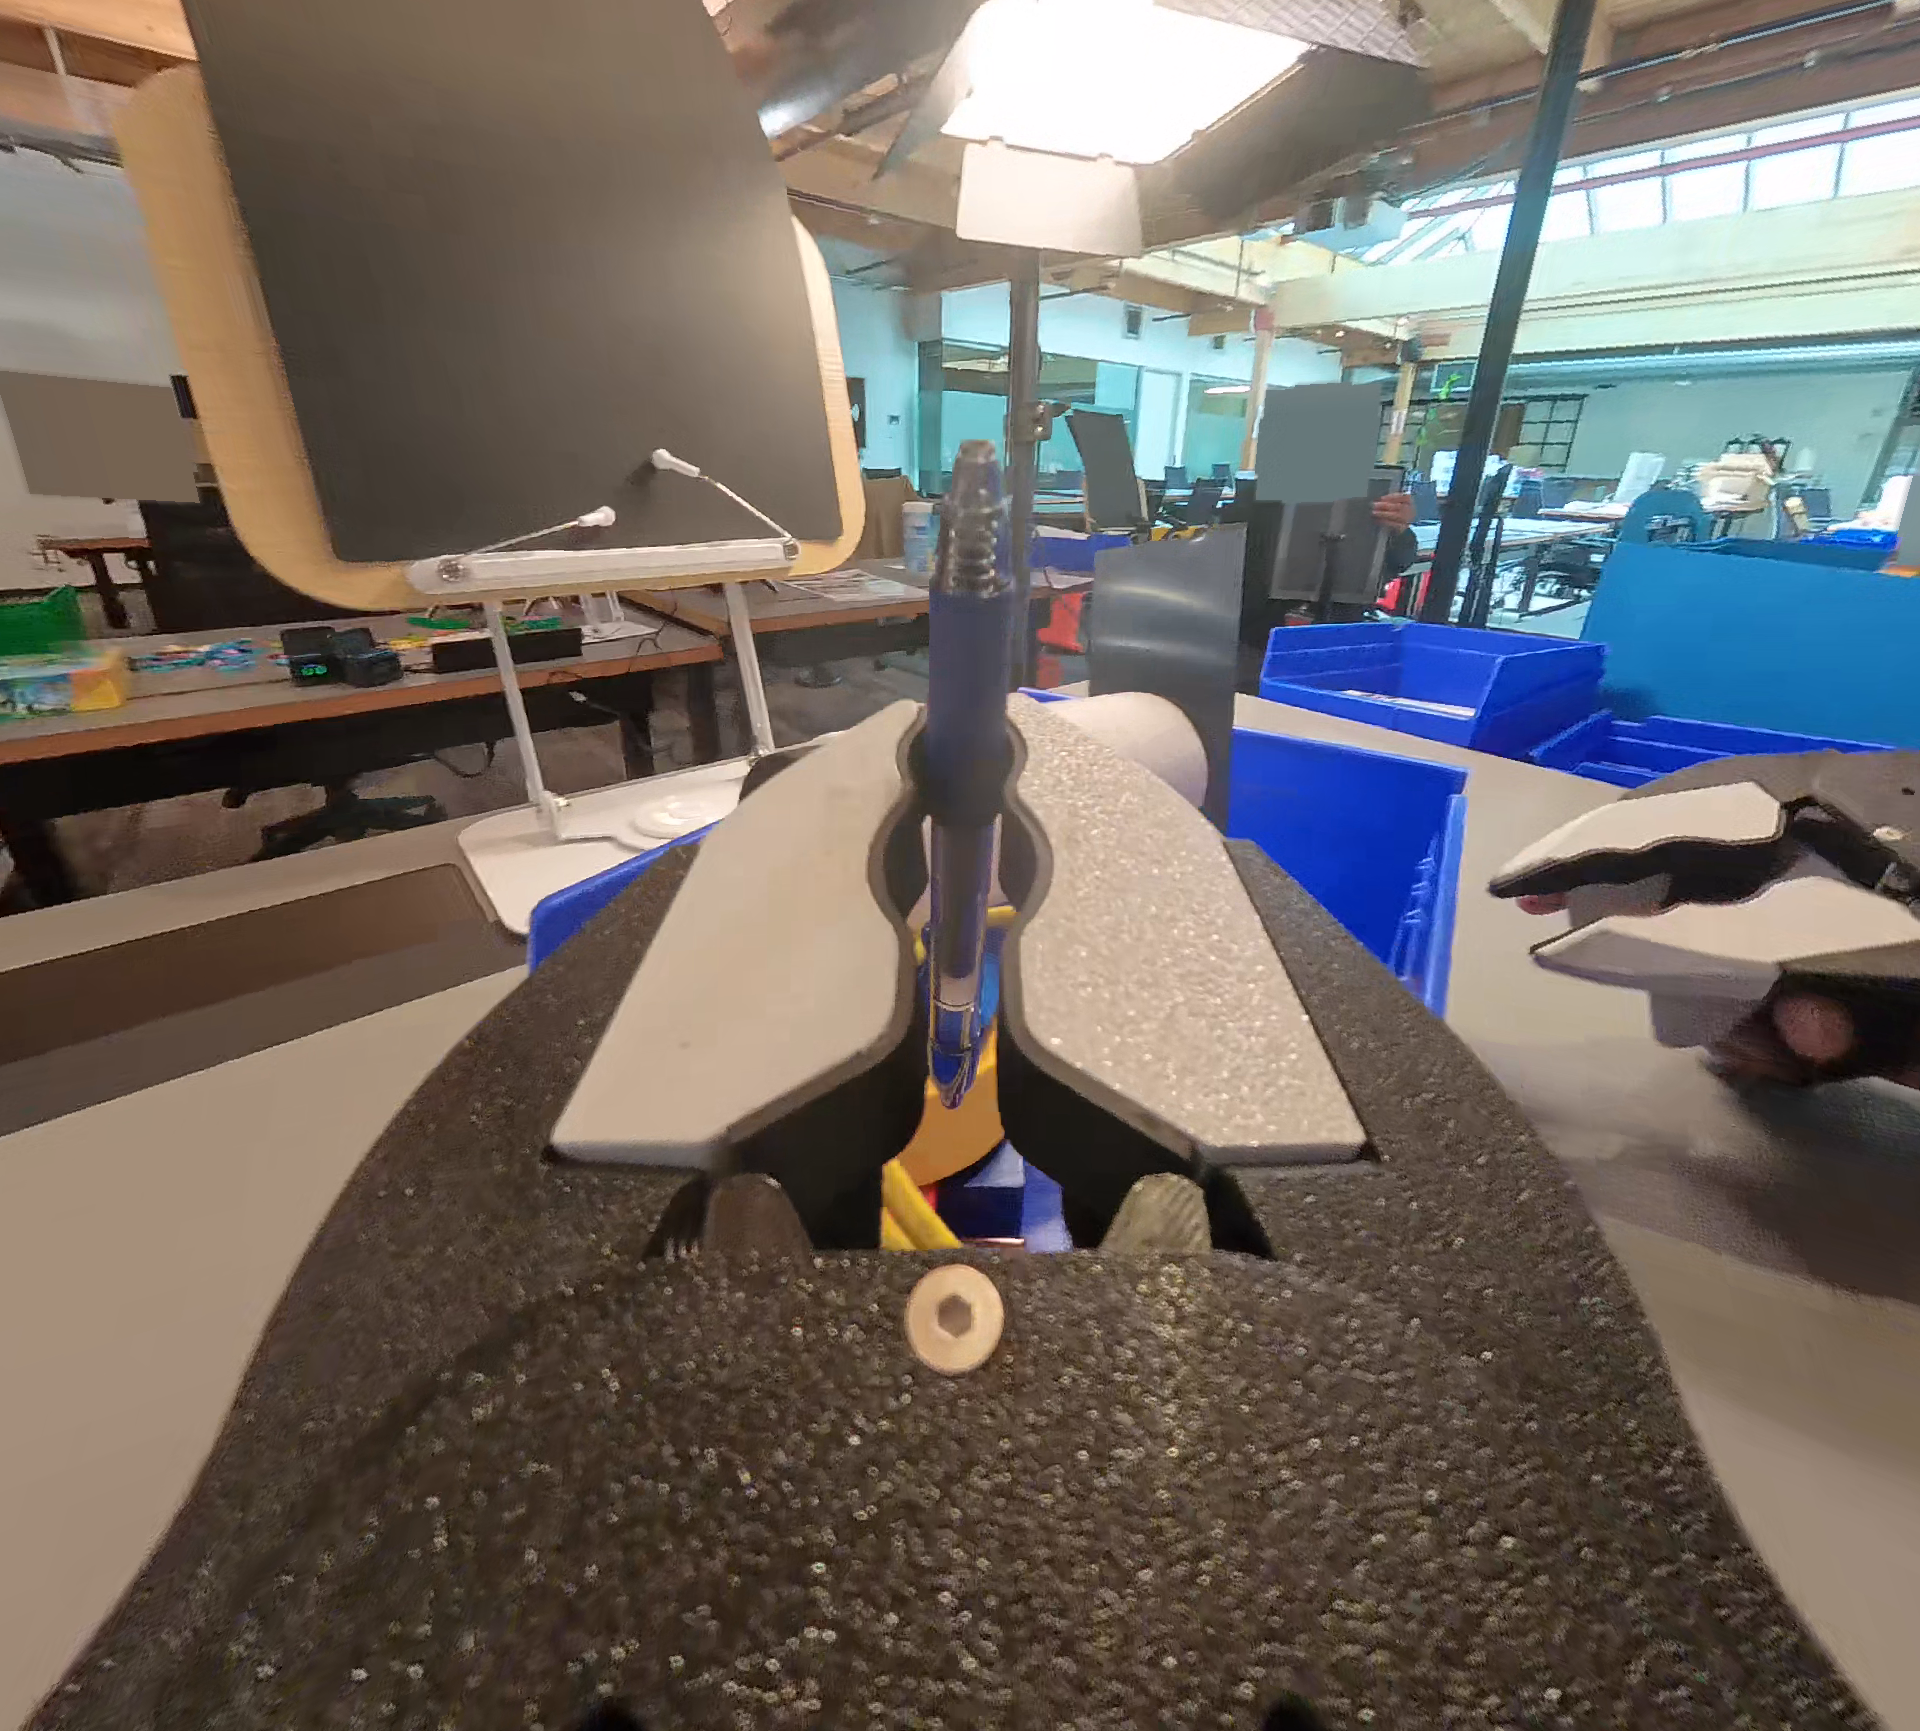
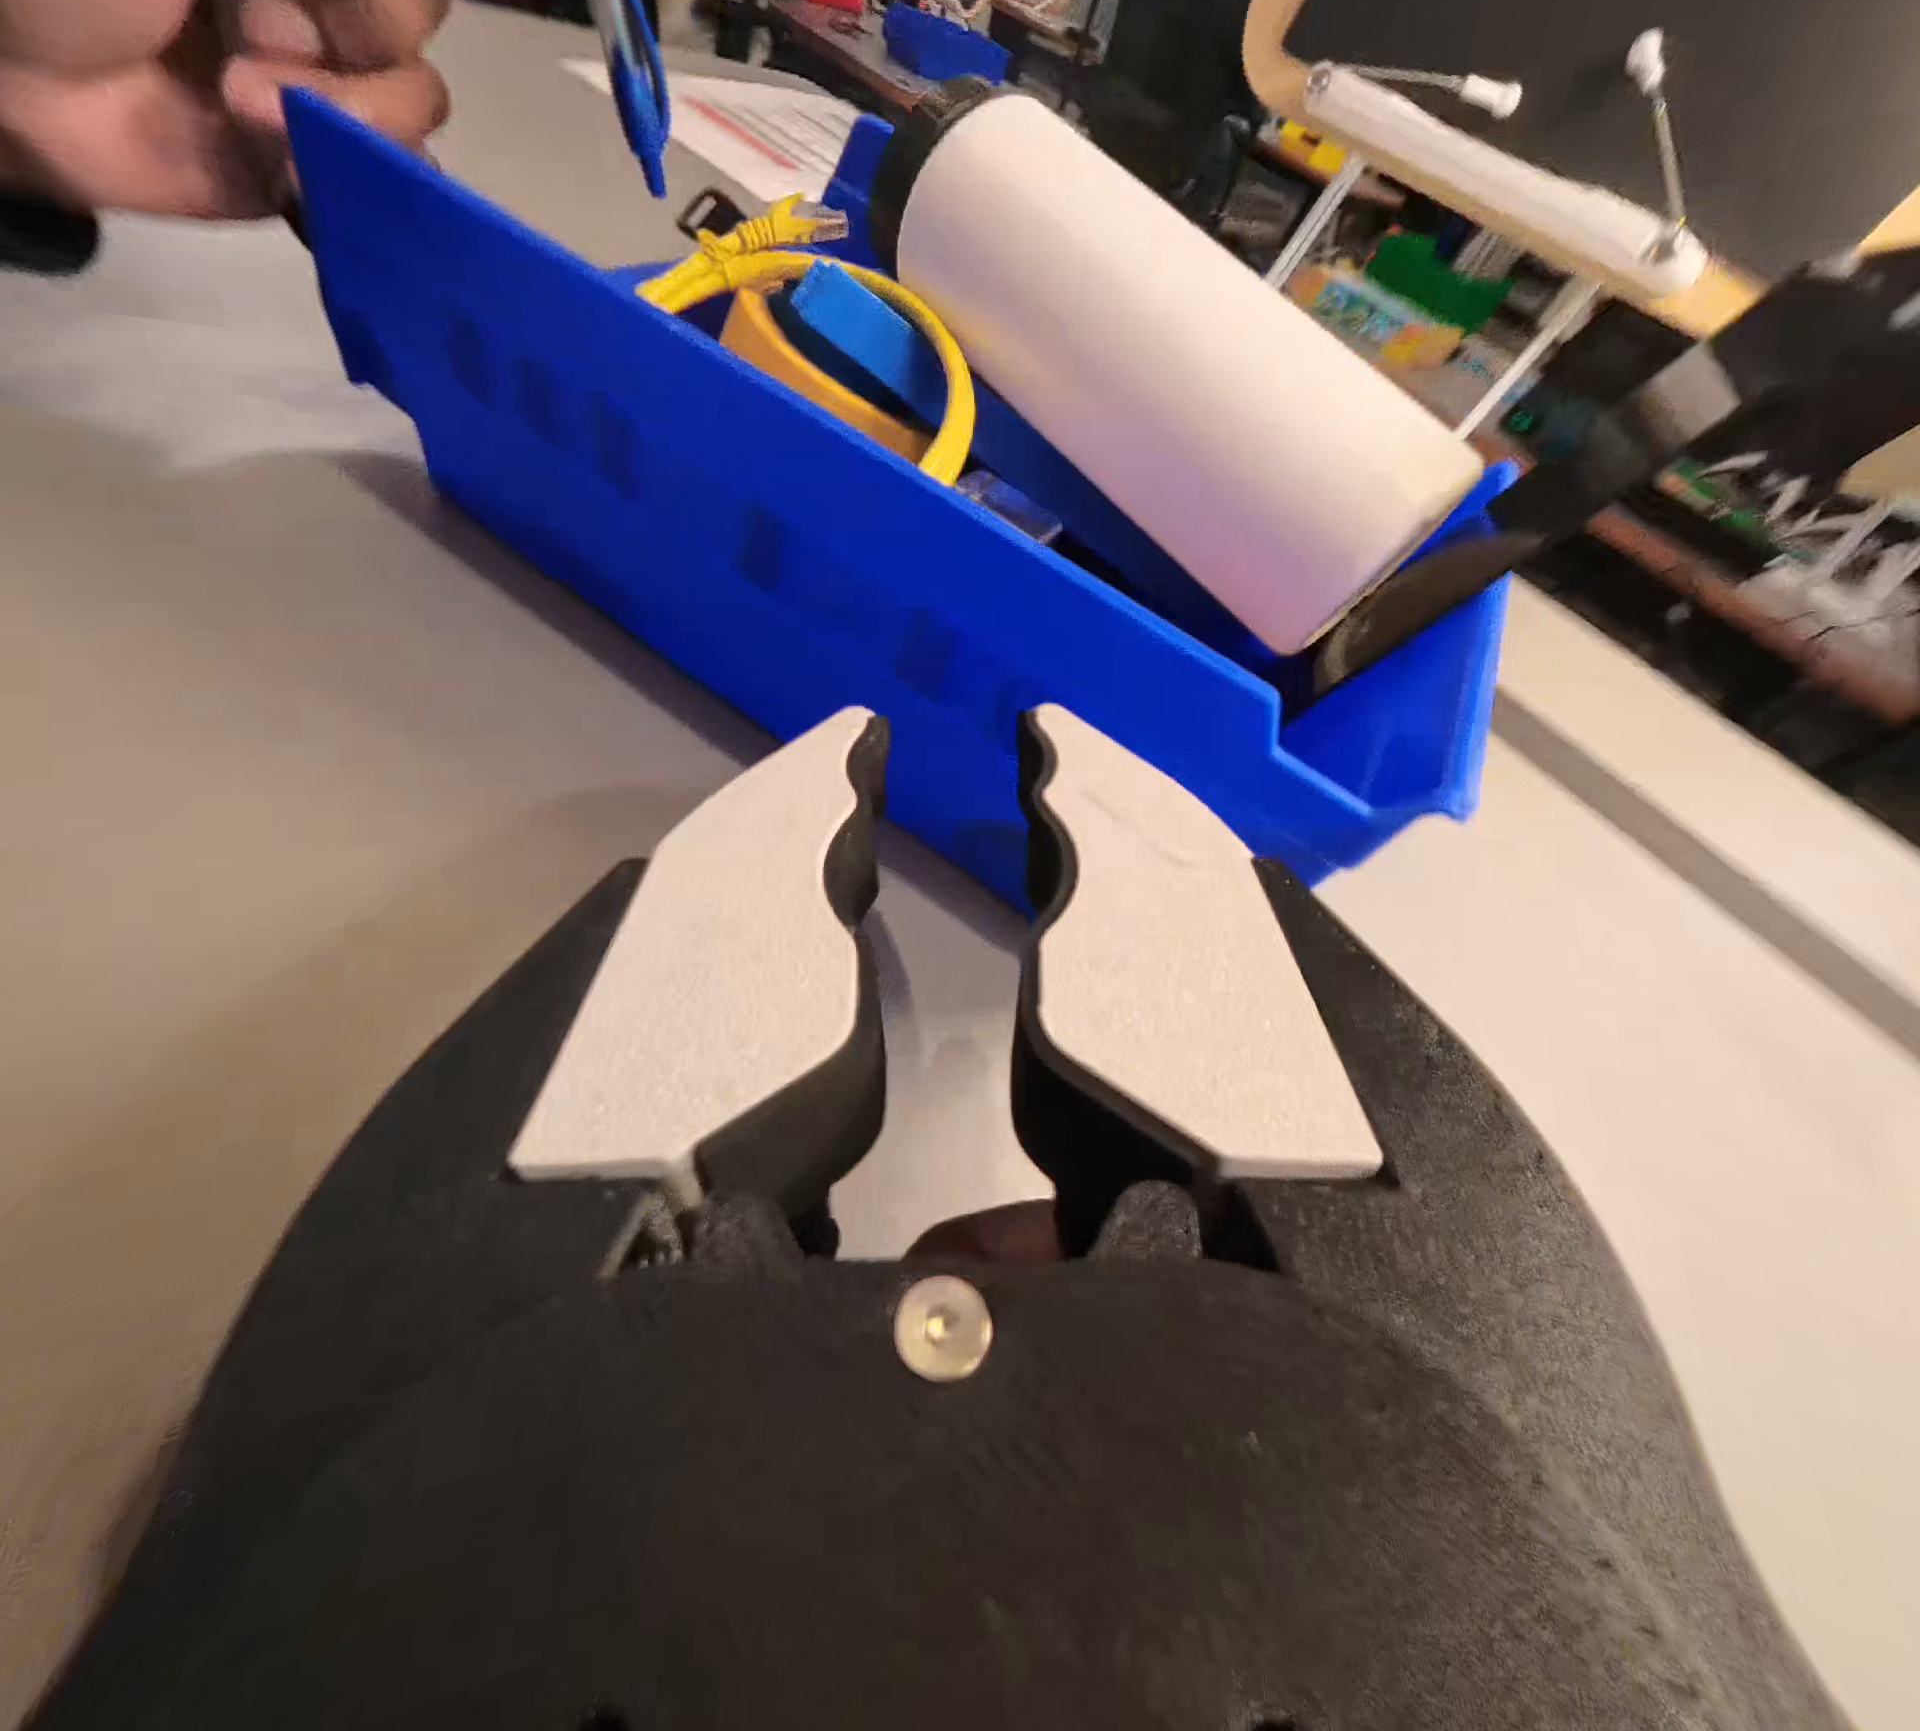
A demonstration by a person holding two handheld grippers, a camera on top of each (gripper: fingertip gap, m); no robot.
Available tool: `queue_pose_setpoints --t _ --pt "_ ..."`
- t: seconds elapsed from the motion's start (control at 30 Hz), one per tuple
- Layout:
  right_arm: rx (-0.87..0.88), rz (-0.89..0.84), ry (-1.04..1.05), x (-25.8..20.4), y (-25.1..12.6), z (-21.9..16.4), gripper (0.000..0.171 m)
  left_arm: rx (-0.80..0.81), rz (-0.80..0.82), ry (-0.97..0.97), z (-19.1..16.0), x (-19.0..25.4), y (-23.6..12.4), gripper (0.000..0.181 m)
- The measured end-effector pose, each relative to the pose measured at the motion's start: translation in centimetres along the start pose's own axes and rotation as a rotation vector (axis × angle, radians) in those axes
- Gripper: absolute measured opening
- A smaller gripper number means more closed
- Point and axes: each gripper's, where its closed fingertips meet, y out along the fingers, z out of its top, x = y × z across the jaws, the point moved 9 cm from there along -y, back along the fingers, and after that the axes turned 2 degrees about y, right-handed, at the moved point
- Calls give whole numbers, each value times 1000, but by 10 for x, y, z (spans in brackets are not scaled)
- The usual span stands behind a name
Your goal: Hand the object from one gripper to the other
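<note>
Though upright, pen (image 1: 964,746) between jaws.

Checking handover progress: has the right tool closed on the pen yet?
No. The right tool is open and empty near the blue bin, while the pen sits in the left tool.

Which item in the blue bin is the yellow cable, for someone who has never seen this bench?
Find the blue bin on the grey table in the right wrist view. The white roll fills its right side; just left of that lies the yellow cable, looped beside a yellow ring. It is the only thin cord there, with a clear plug at its end.
</note>
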Motion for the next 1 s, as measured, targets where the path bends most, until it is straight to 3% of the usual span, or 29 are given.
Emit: queue_pose_setpoints --t 0.13,0.3,0.53,0.77,0.9,1.0 --pt "20 -18 50 4 -11 -2 25 15 6 -34 -6 -9 -3 10" --pt "31 -33 -42 -5 -10 -1 27 -48 10 -65 -23 -13 -1 10" --pt "96 -84 -162 -17 -7 3 29 -29 2 -85 -19 -9 -4 10" --pt "123 -139 -137 -37 8 34 35 -34 6 -52 -17 -3 -3 10" --pt "-17 -34 -291 -47 33 62 51 -60 2 -60 -23 -2 0 10" --pt "-164 70 -421 -54 54 71 54 -84 -3 -80 -29 -5 2 10"
